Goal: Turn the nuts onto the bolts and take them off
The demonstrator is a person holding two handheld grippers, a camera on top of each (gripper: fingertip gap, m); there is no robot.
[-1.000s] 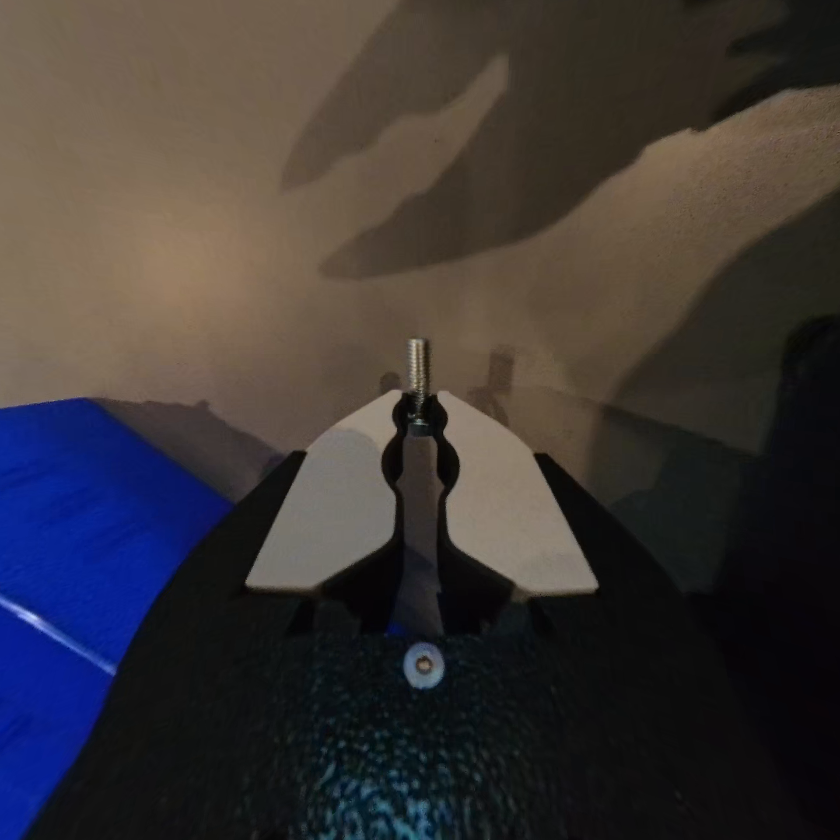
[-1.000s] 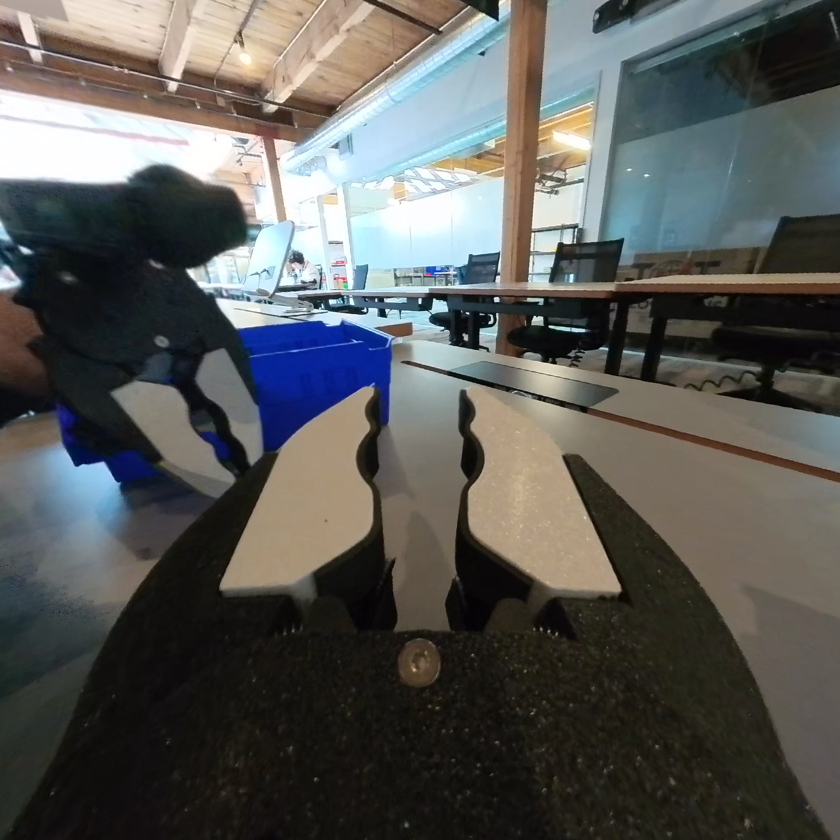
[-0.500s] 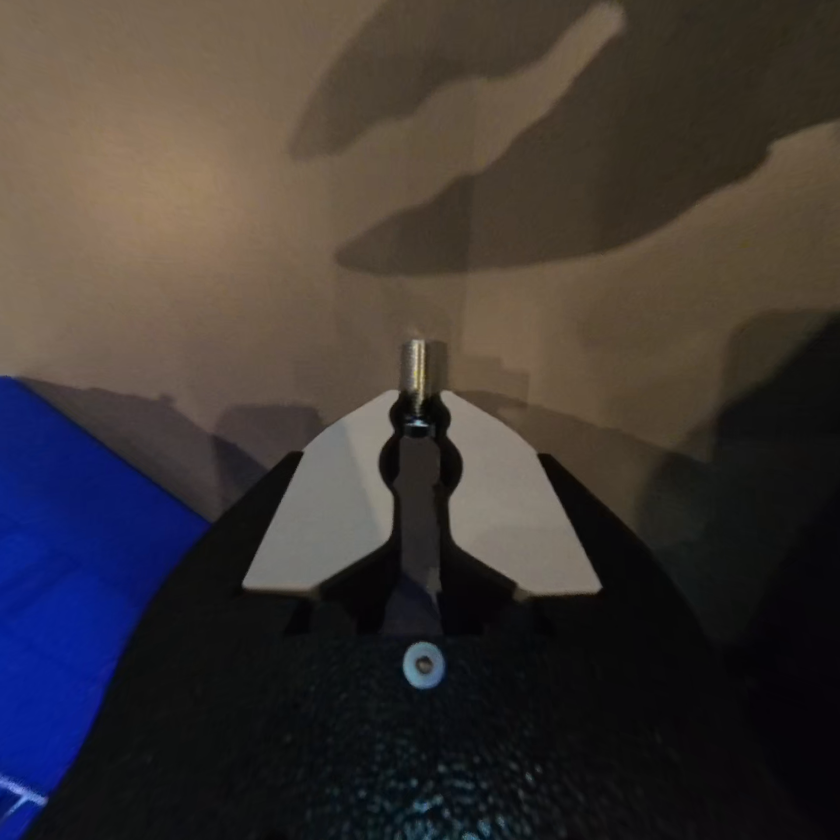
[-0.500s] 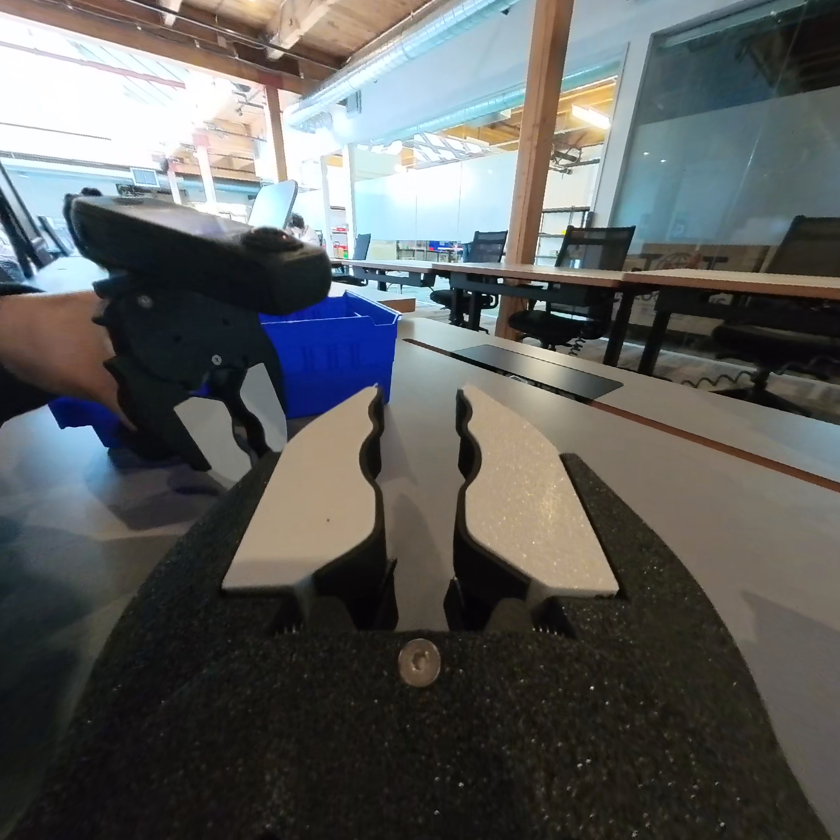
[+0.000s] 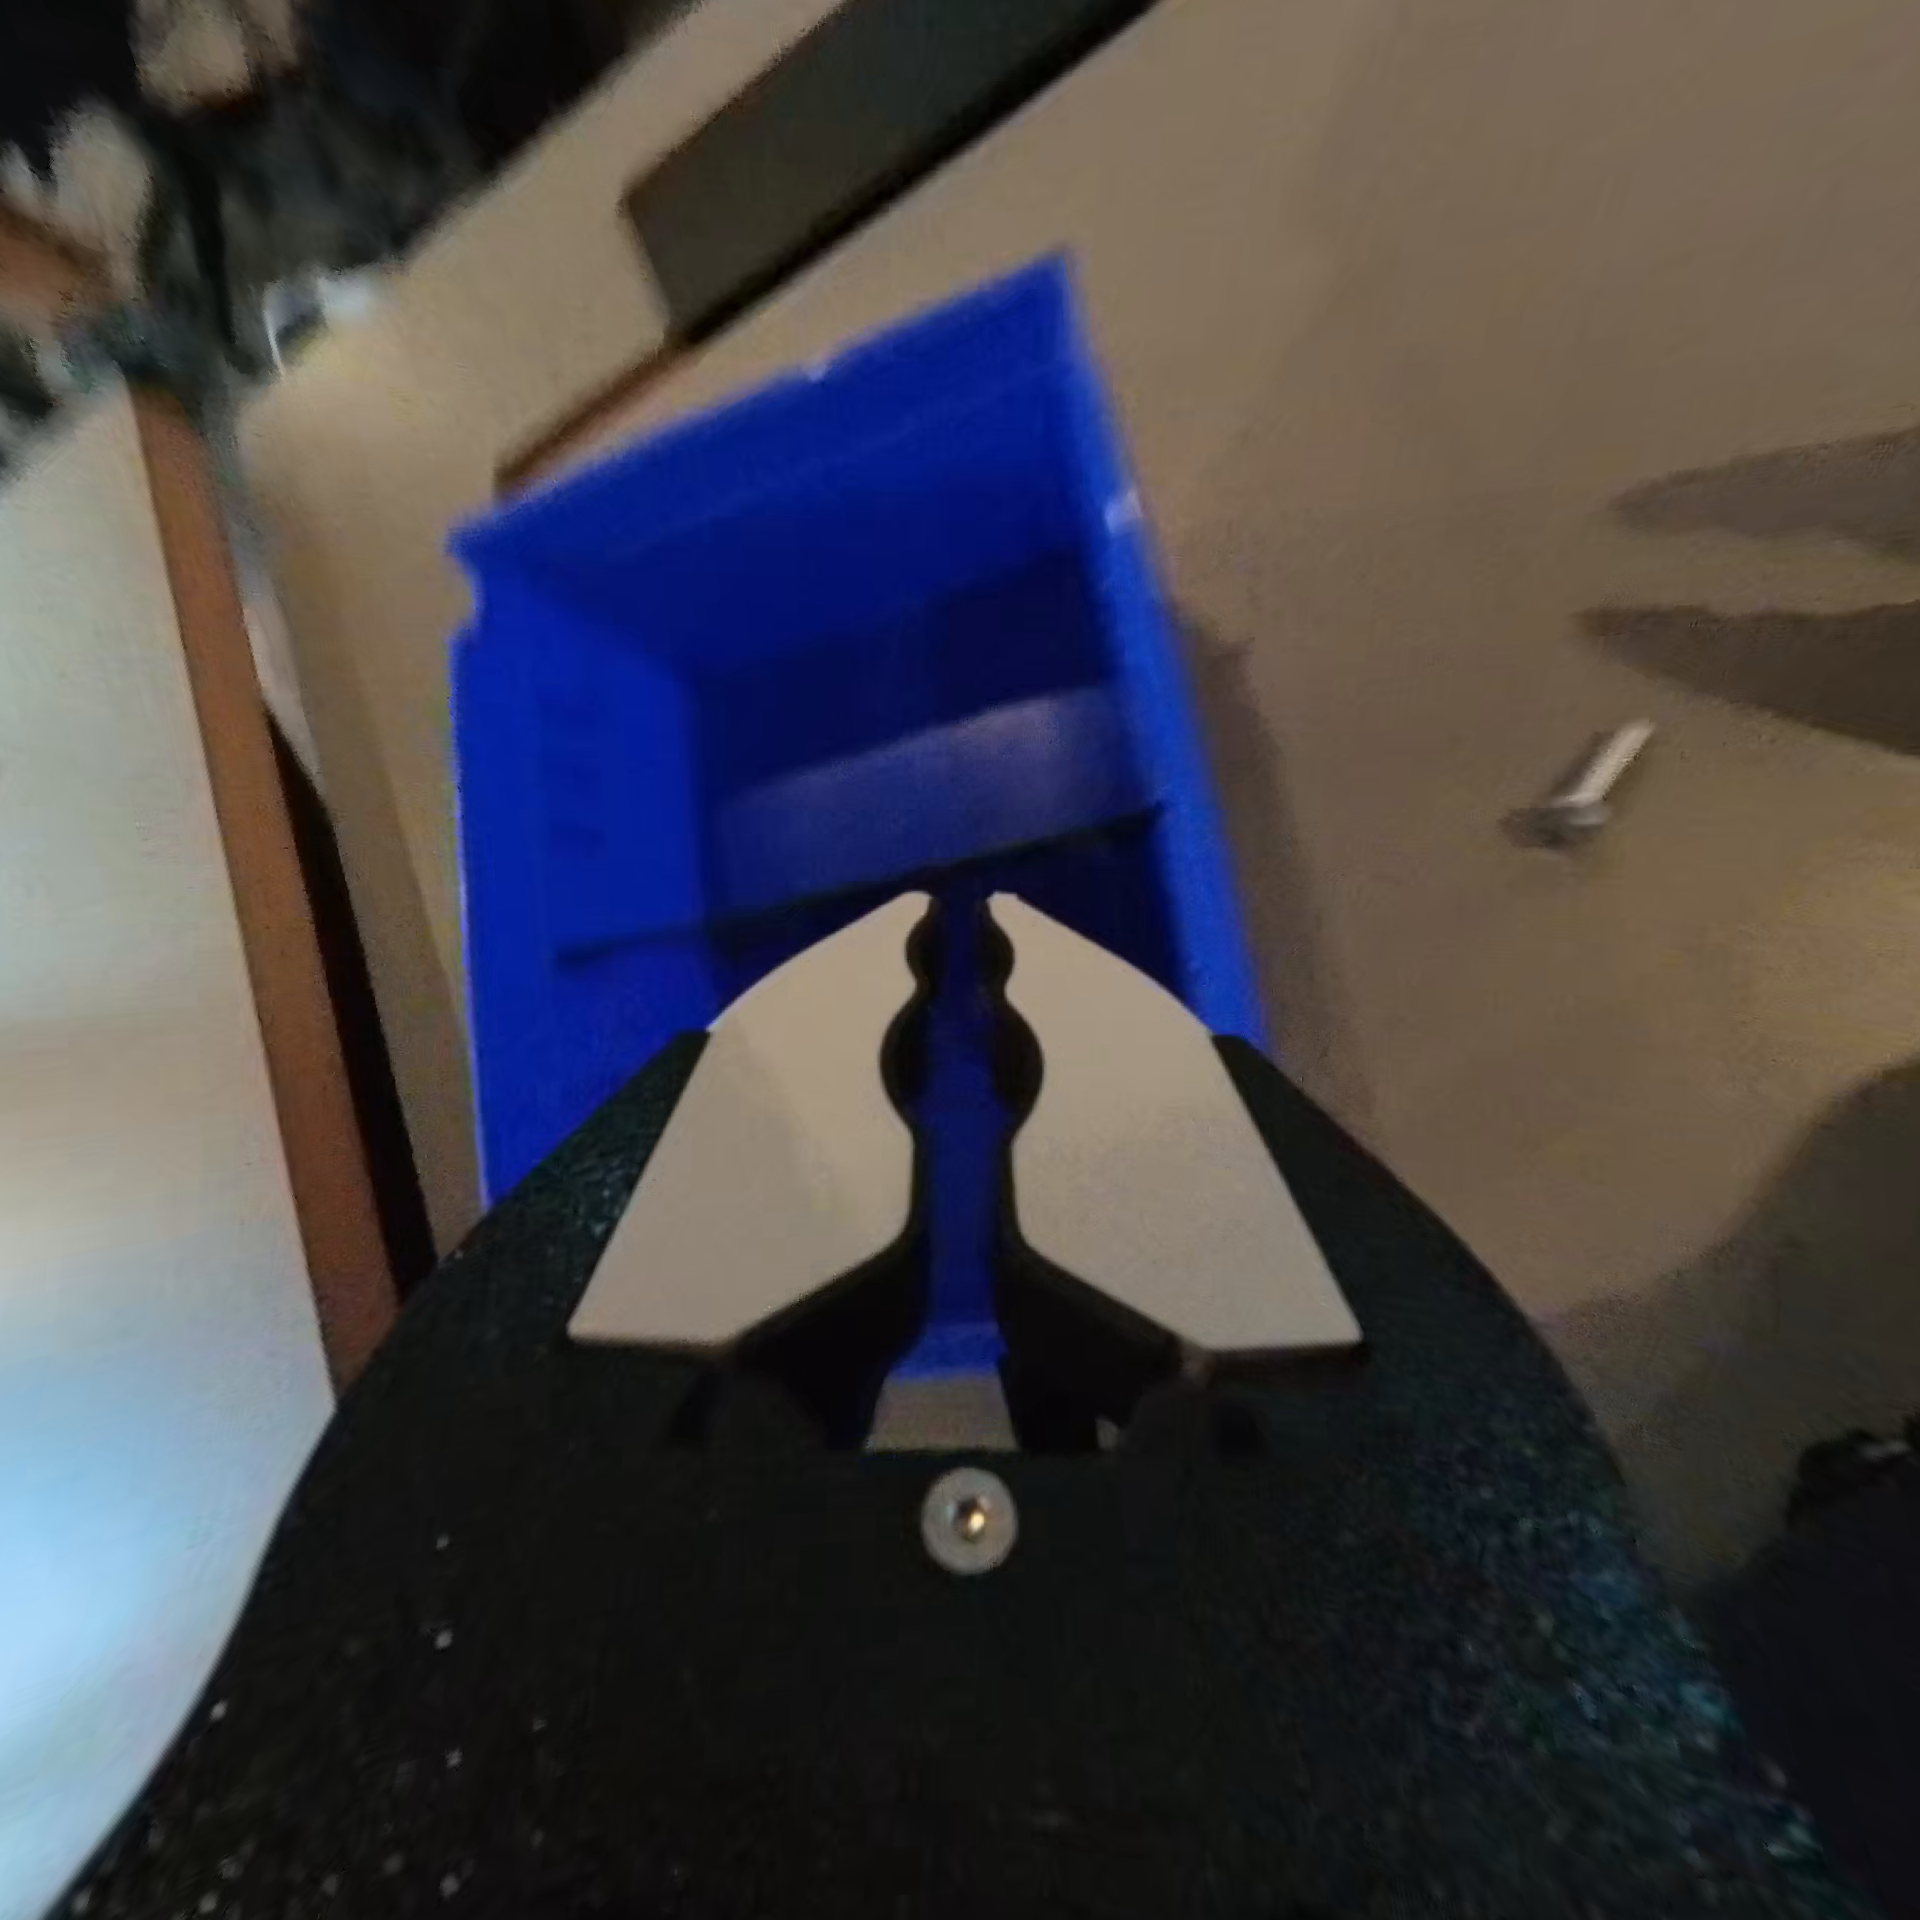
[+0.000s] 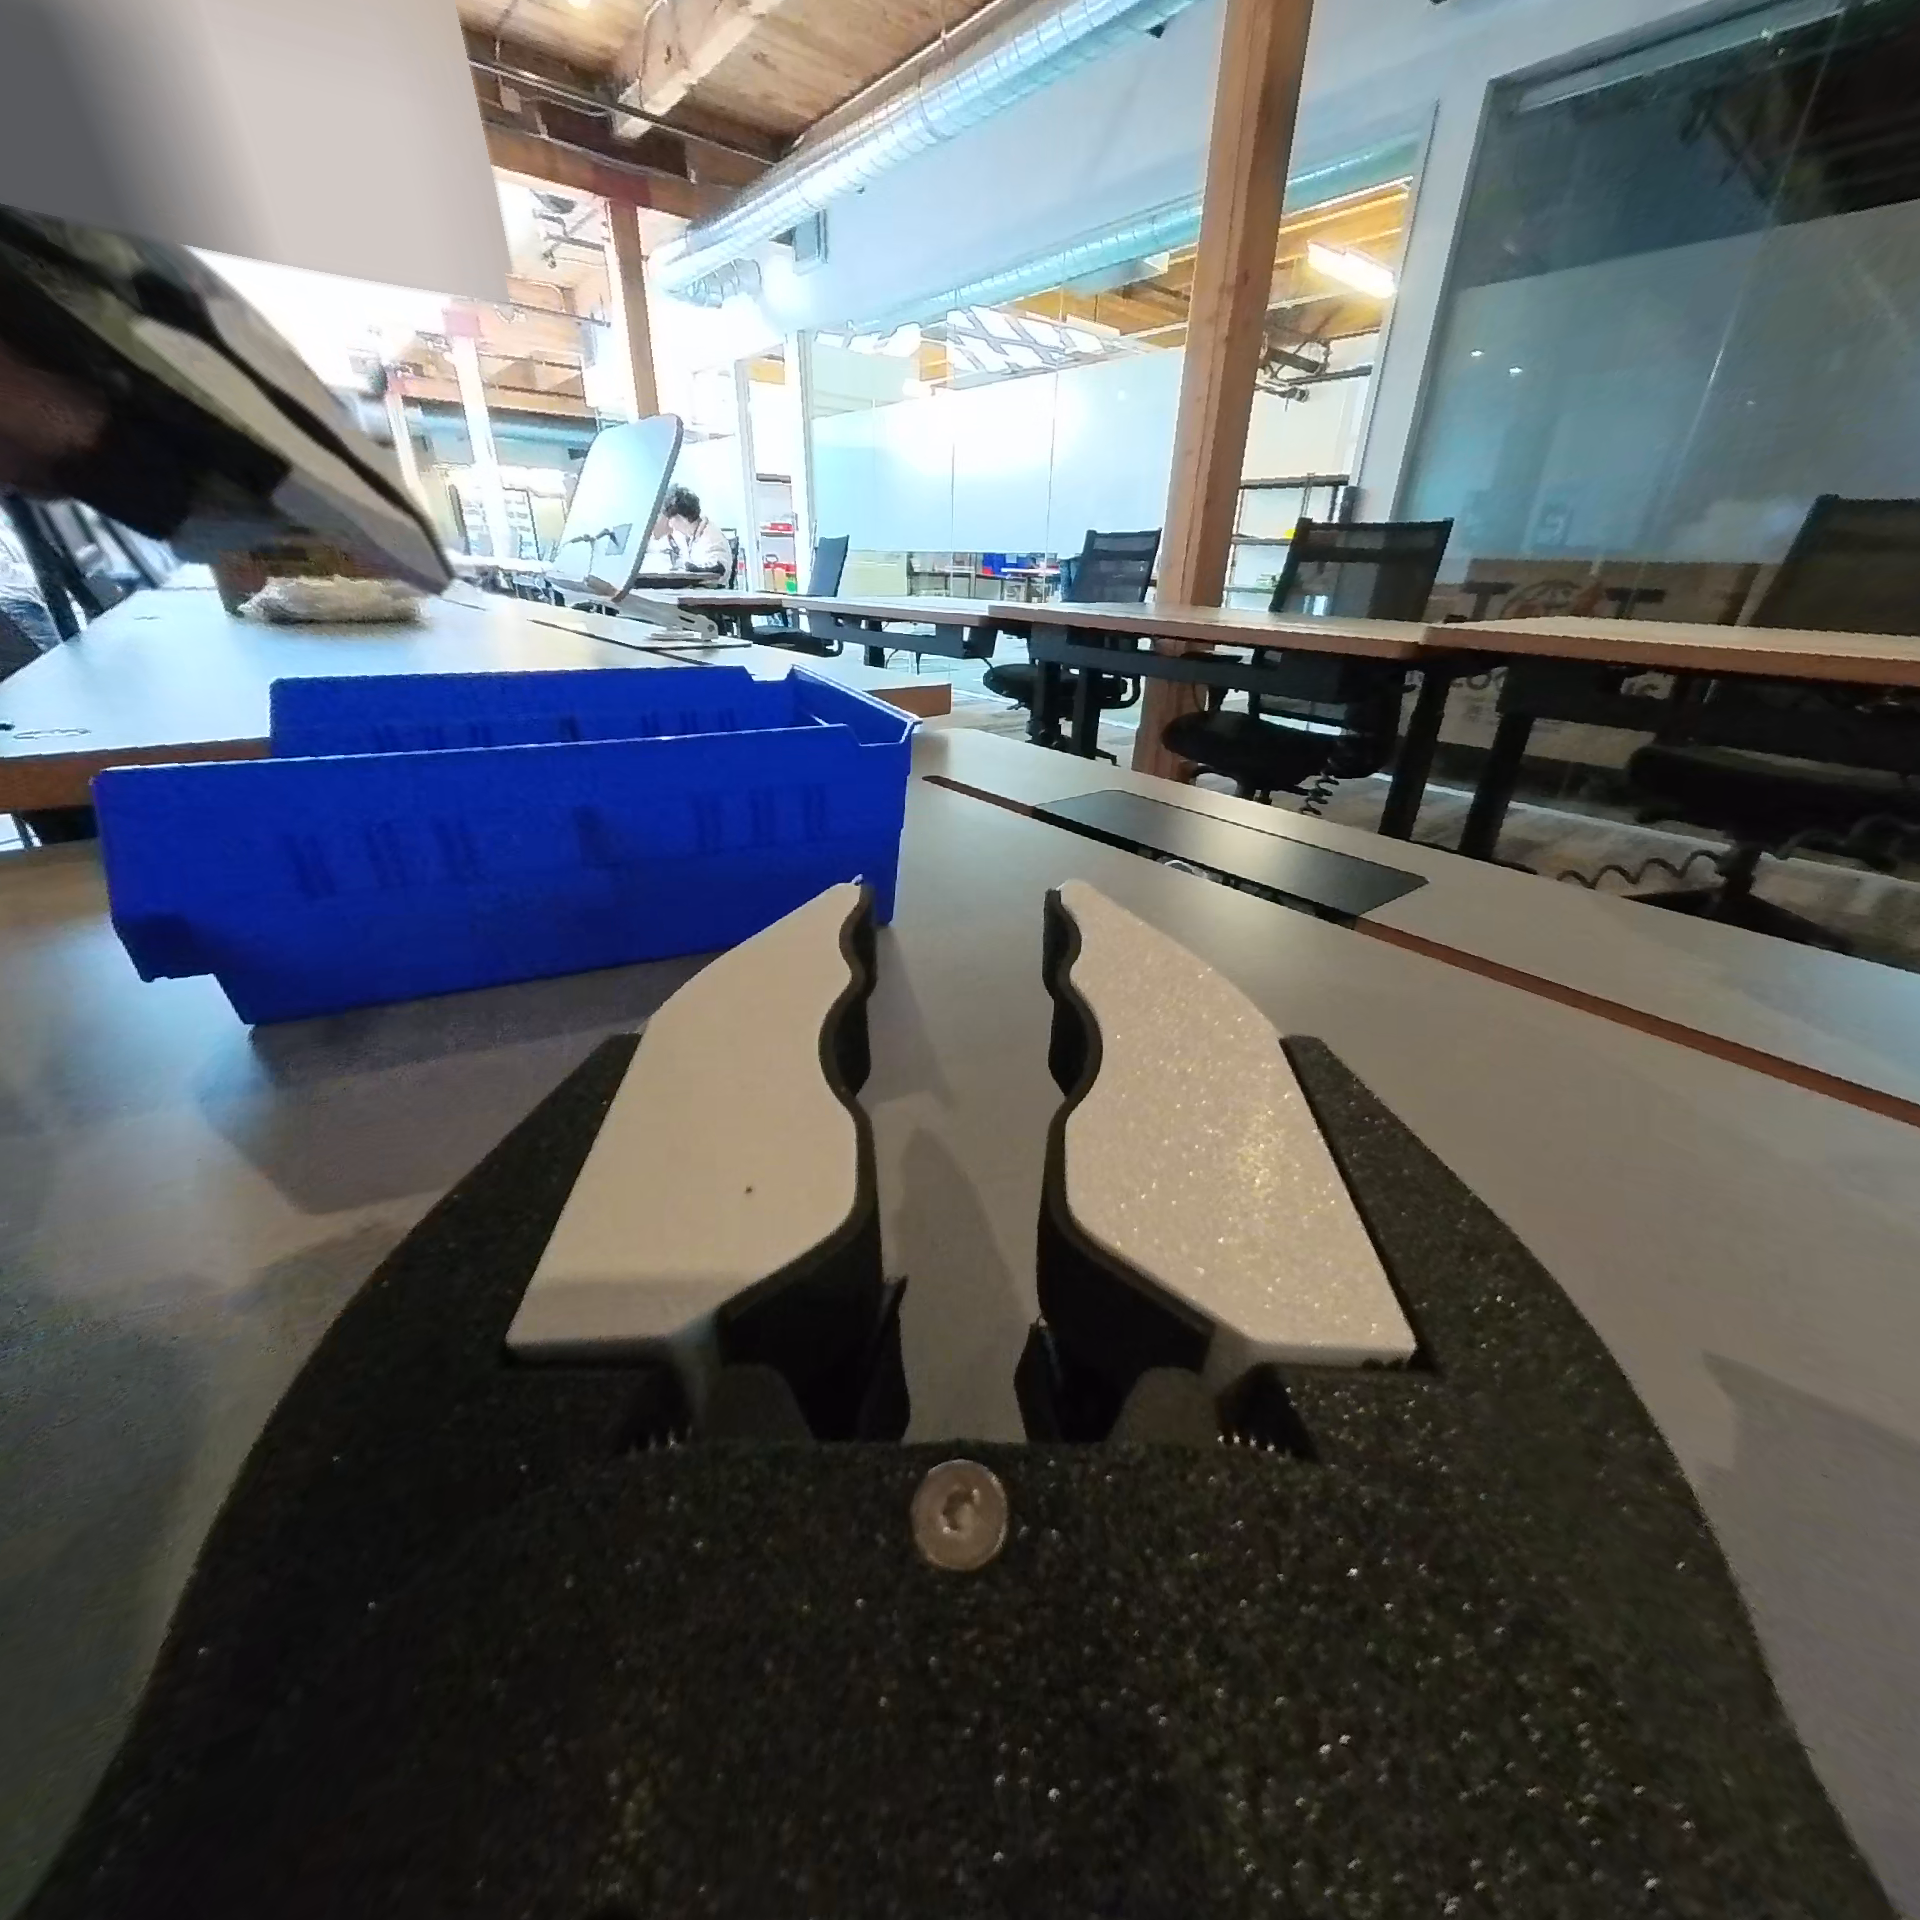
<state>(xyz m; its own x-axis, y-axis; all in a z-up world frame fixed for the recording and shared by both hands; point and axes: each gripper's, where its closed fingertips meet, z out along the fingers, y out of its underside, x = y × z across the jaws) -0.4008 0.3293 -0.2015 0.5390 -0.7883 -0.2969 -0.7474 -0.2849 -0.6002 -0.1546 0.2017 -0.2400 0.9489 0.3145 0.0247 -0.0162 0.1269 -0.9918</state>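
Observation:
A silver bolt (image 5: 1579, 779) lies loose on the grey table, to the right of my left gripper (image 5: 958, 906). That gripper is almost shut, with only a narrow slit between its white fingers, and holds nothing. It hovers tilted over the open blue bin (image 5: 582, 831). The picture is blurred. My right gripper (image 6: 956, 914) is open and empty, low over the table. In the right wrist view the left gripper (image 6: 260, 468) shows raised at the upper left, above the blue bin (image 6: 499, 873). No nut shows in either view.
A black inset panel (image 6: 1226, 862) lies in the table behind the right gripper. A tilted monitor (image 6: 613, 520) stands on the table beyond the bin. Desks, office chairs (image 6: 1299, 686) and a wooden post (image 6: 1216, 416) stand farther back. One gripper's finger ends stand about 30 cm off the other's.
The left gripper held the bolt upright at its tips; now the bolt lies on the table and the gripper has risen and swung over the blue bin. The right gripper stayed open.

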